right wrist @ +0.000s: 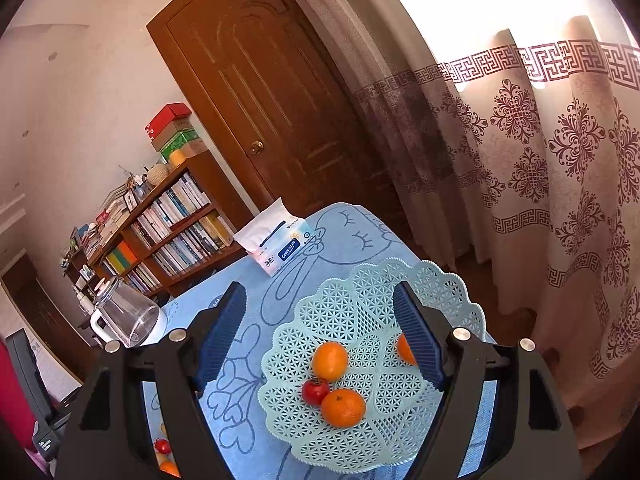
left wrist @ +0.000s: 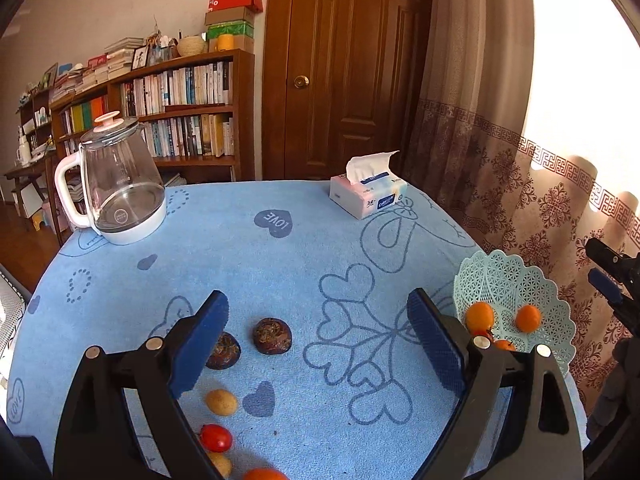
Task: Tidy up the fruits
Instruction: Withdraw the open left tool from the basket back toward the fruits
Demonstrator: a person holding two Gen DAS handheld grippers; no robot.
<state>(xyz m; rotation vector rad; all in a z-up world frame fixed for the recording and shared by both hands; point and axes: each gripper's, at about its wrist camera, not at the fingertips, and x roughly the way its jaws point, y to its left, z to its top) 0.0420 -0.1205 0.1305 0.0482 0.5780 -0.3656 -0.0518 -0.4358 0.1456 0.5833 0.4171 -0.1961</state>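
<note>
Red tomato point(right wrist: 315, 391) btwn 2 glossy oranges, mint lattice basket point(right wrist: 360, 312).

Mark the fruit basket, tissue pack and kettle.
fruit basket point(right wrist: 360, 312): right wrist view, bare lattice wall.
tissue pack point(left wrist: 370, 196): left wrist view, front face.
kettle point(left wrist: 120, 184): left wrist view, glass body.

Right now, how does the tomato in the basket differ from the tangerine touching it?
The tomato is red, smaller, with a dark stem cap; the tangerine is orange, larger, with dimpled skin. The tomato lies further left. Both are round and rest in the mint lattice basket.
</note>
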